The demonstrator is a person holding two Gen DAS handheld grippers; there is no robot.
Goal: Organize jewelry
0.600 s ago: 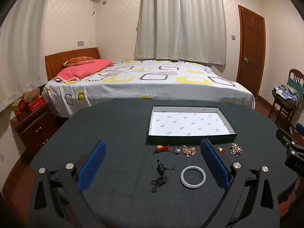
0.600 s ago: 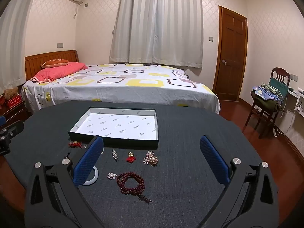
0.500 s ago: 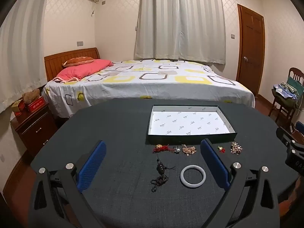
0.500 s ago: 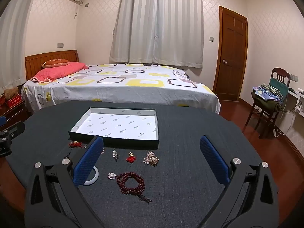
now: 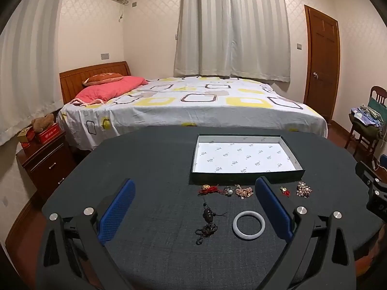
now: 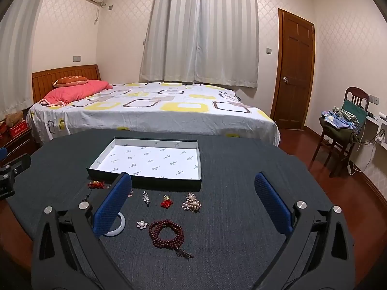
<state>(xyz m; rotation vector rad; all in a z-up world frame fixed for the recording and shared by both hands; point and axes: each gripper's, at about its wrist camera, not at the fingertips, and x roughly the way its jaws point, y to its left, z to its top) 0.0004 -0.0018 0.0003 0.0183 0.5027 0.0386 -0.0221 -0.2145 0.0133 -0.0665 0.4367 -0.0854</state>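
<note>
Left wrist view: both tools gape wide, holding nothing.
Left tool (image 5: 194, 207) hovers over the table (image 5: 150, 169); white bangle (image 5: 248, 223) at five o'clock, tray (image 5: 244, 176) at twelve. Right tool (image 6: 193, 205) frames red beads (image 6: 166, 233).

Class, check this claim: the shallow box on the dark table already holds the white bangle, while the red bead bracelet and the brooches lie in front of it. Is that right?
Not quite. The shallow box is empty; the left wrist view shows the white bangle lying on the dark table in front of it. The red bead bracelet and the brooches do lie in front of it.
</note>
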